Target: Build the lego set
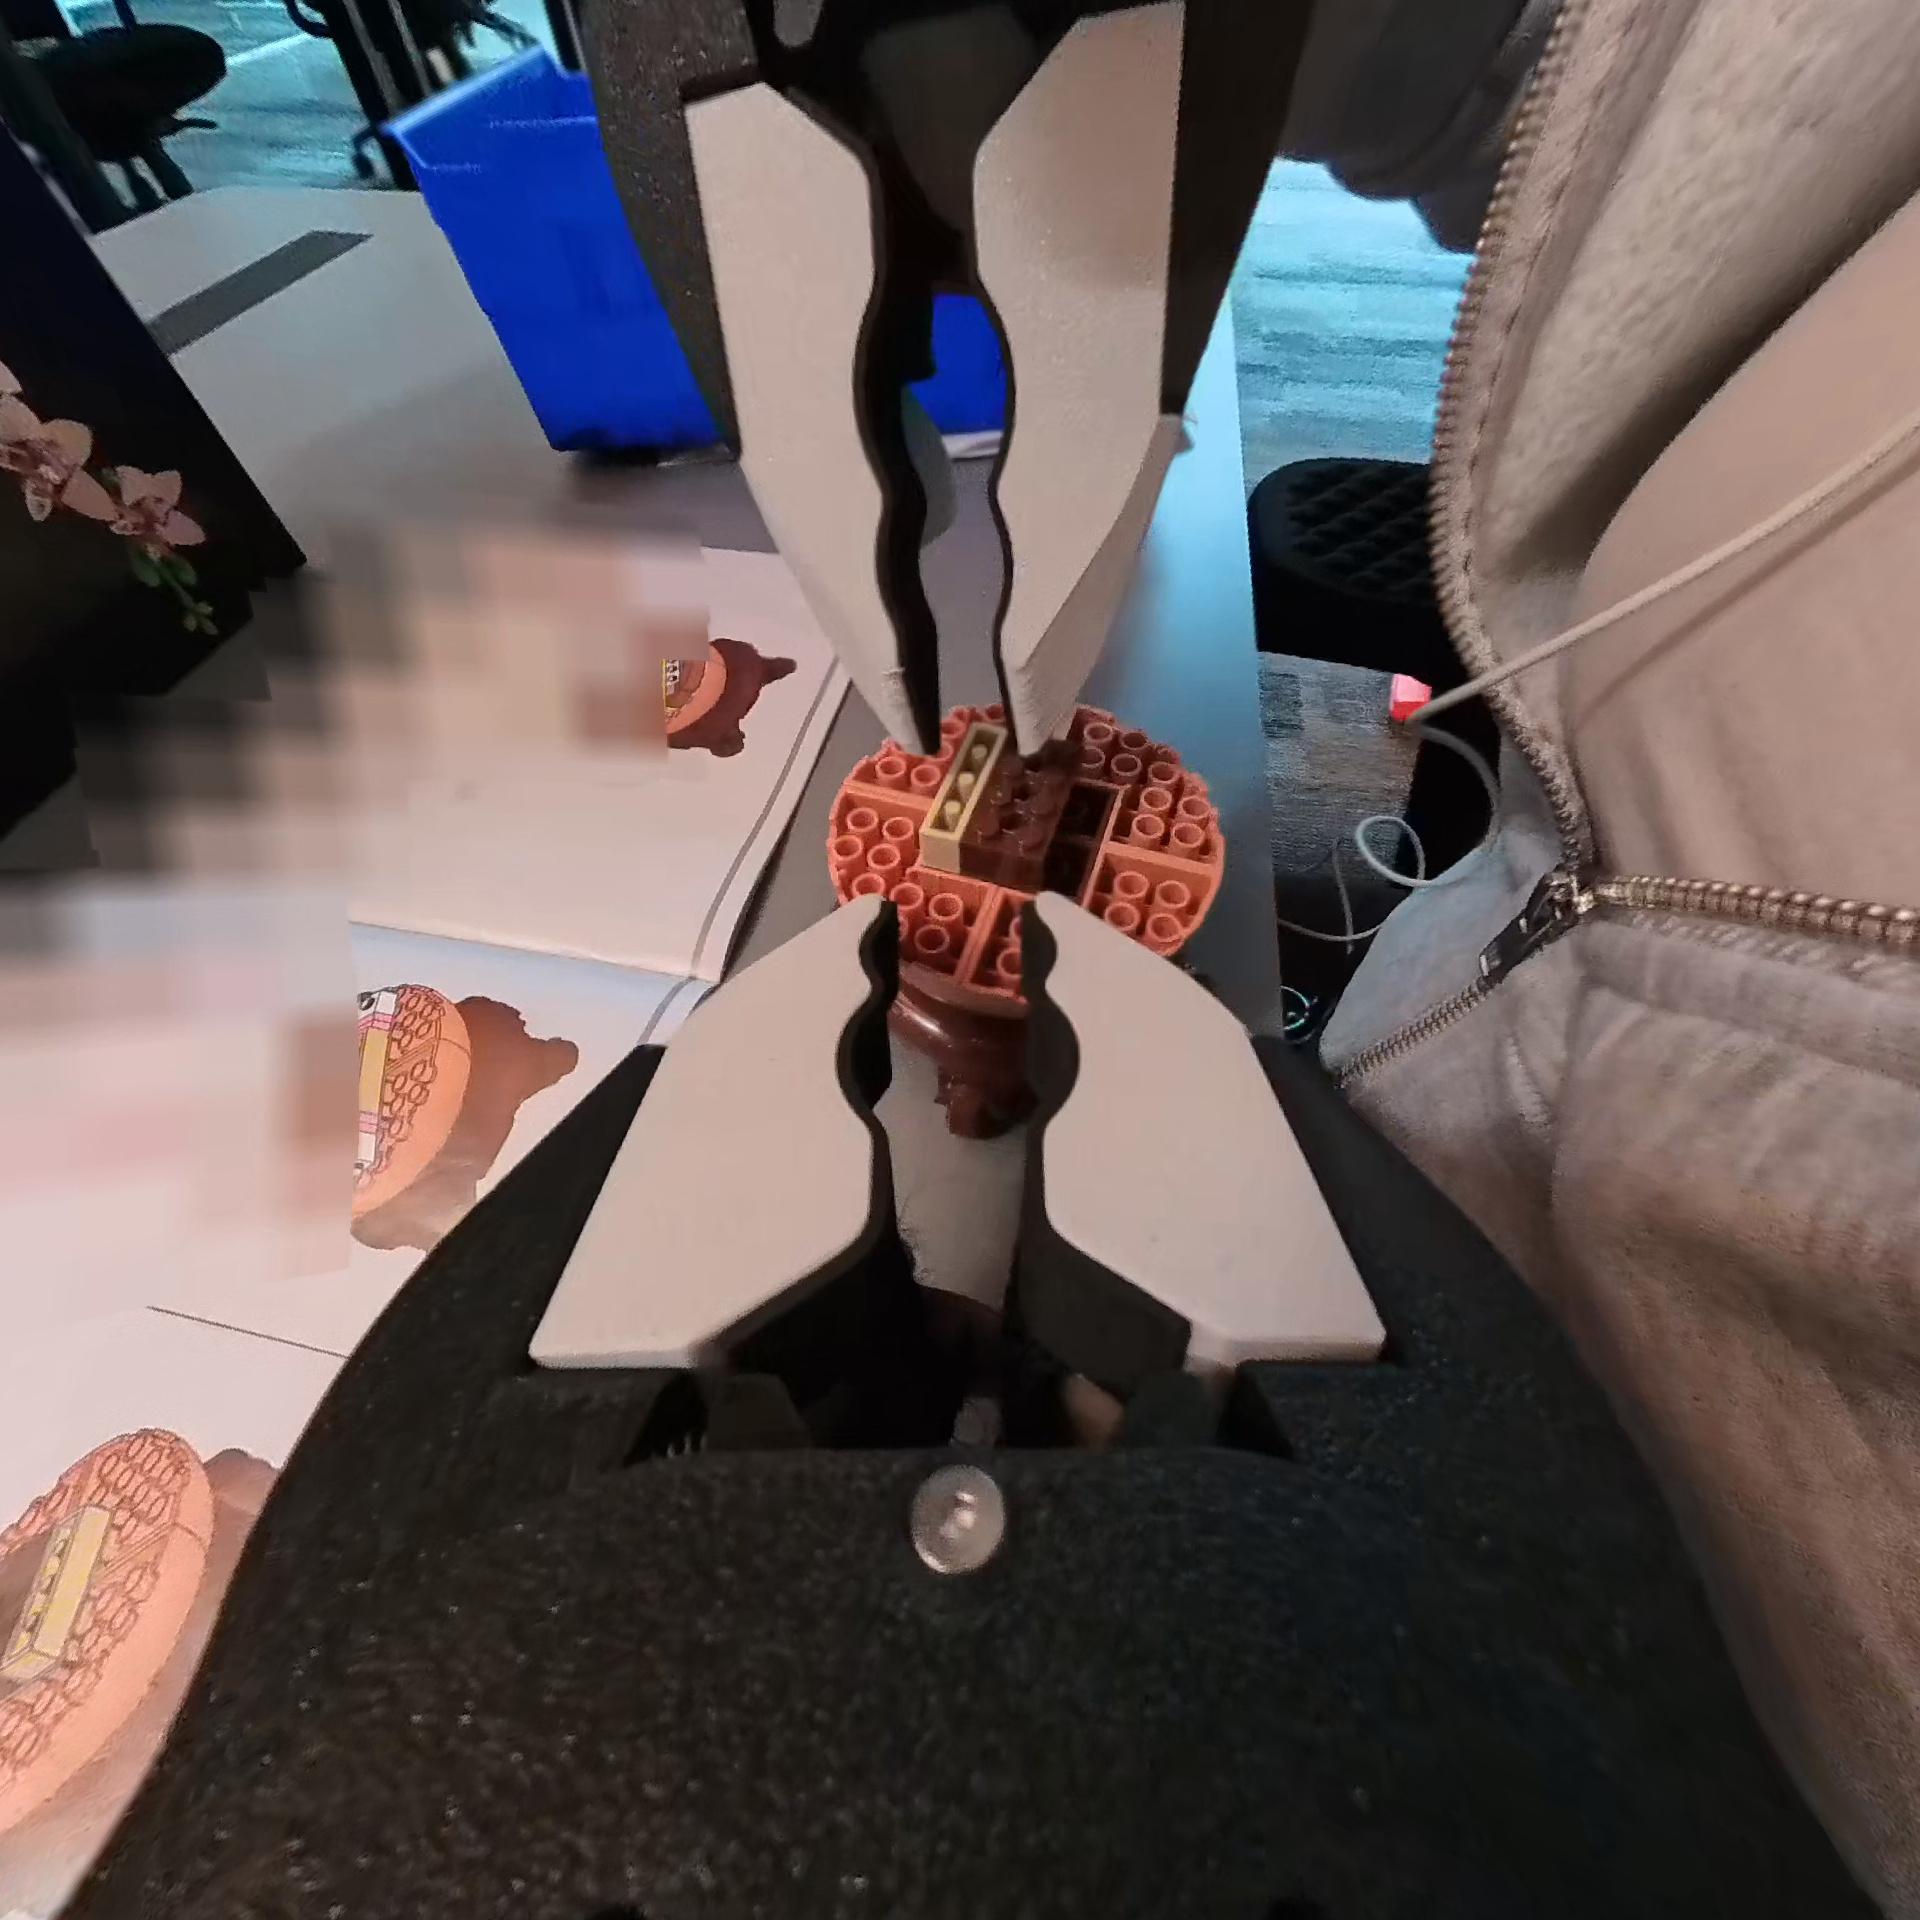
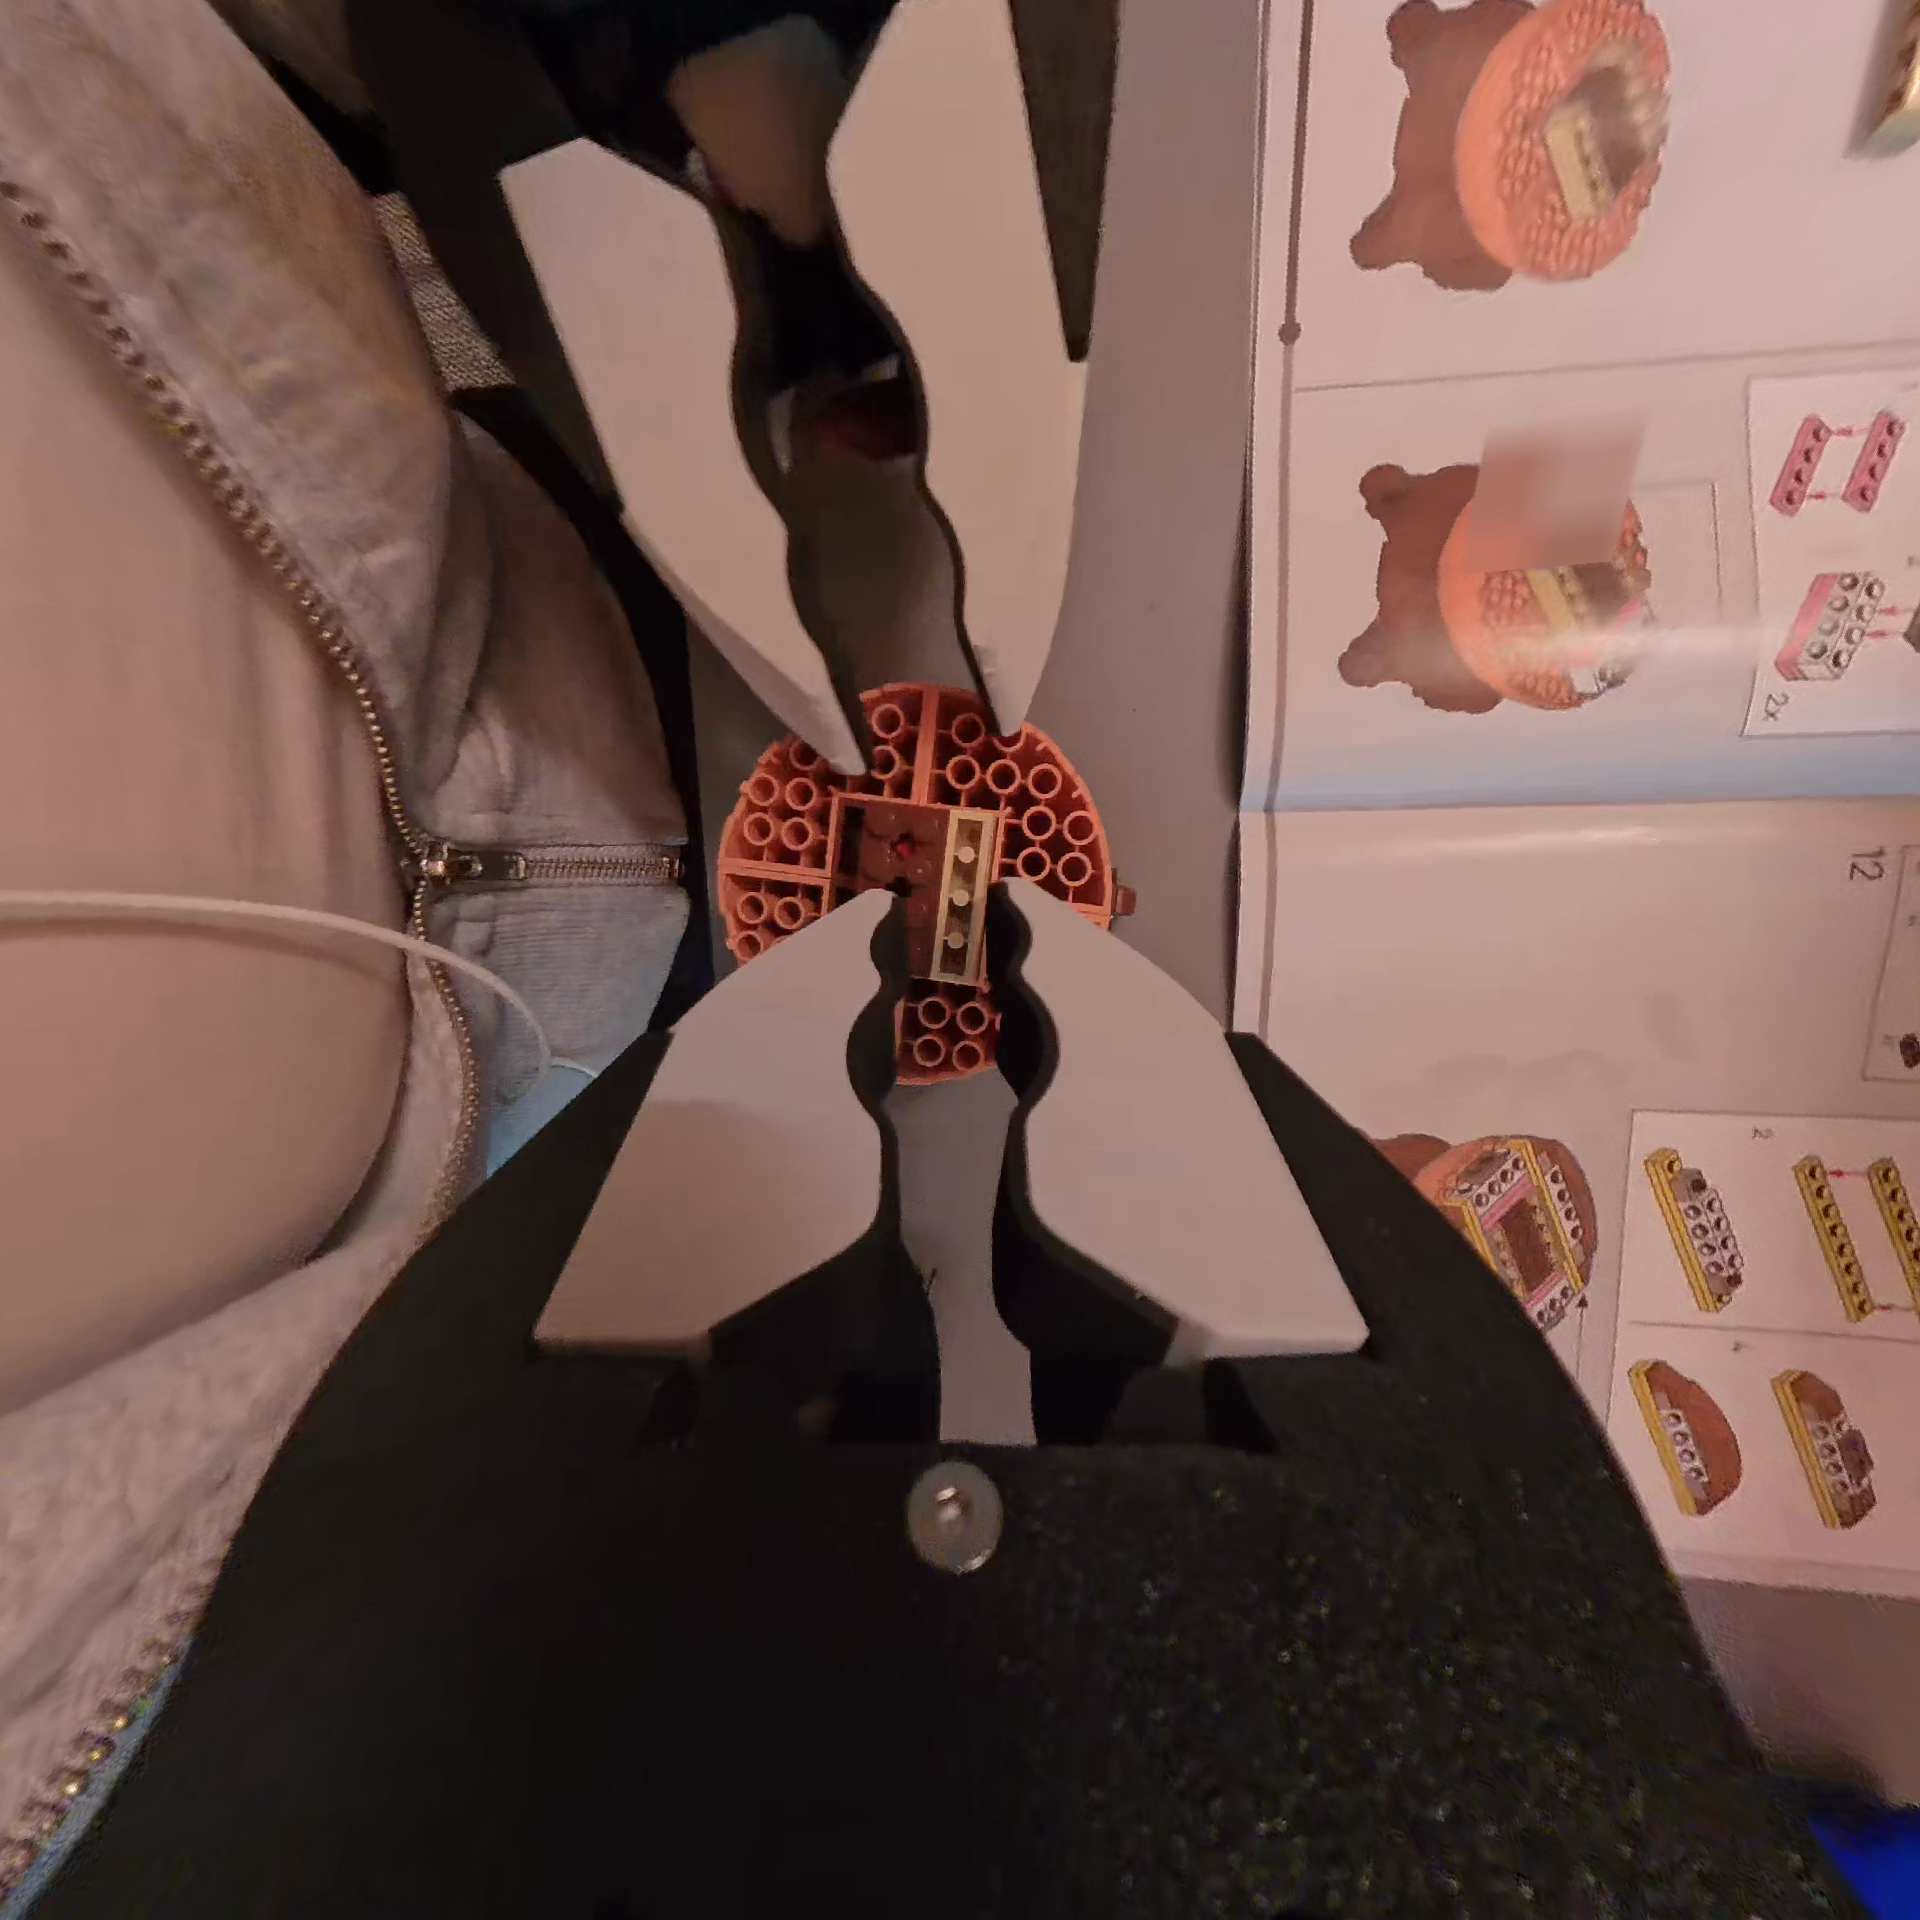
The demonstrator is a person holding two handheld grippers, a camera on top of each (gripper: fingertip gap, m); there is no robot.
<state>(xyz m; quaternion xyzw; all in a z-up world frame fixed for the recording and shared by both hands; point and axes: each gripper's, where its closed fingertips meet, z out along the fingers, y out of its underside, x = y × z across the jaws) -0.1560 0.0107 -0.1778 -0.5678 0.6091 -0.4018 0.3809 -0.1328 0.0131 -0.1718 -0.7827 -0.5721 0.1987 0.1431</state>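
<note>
Between the two claws, at the centre of both views, sits the round salmon-coloured lego build (image 1: 1023, 842), a studded disc on a dark brown base (image 1: 971, 1049) whose lower part shows under the disc in the left wrist view. The left claw (image 1: 961, 914) comes in from six o'clock in its own view and is clenched on the build, its pale fingers (image 1: 774, 1132) pressing the near edge of the disc from either side. In the right wrist view this same claw enters from twelve o'clock, its tips touching the far part of the disc.

The right claw (image 2: 940, 899) reaches from six o'clock in its view. Its tips close around the near end of a tan brick (image 2: 961, 899), a narrow one-stud-wide piece lying on the middle of the disc beside a block of dark brown bricks (image 2: 888, 862). In the left wrist view this claw descends from twelve o'clock and pinches the tan brick's far end. Whether the brick is fully pressed down cannot be told.

At nine o'clock in the left view, and three o'clock in the right, the open instruction booklet (image 2: 1558, 935) lies on the grey worktop (image 1: 343, 343). A blue bin (image 1: 551, 270) stands at eleven o'clock in the left view. A person's beige zipped hoodie (image 1: 1714, 935) fills the three o'clock side there.
</note>
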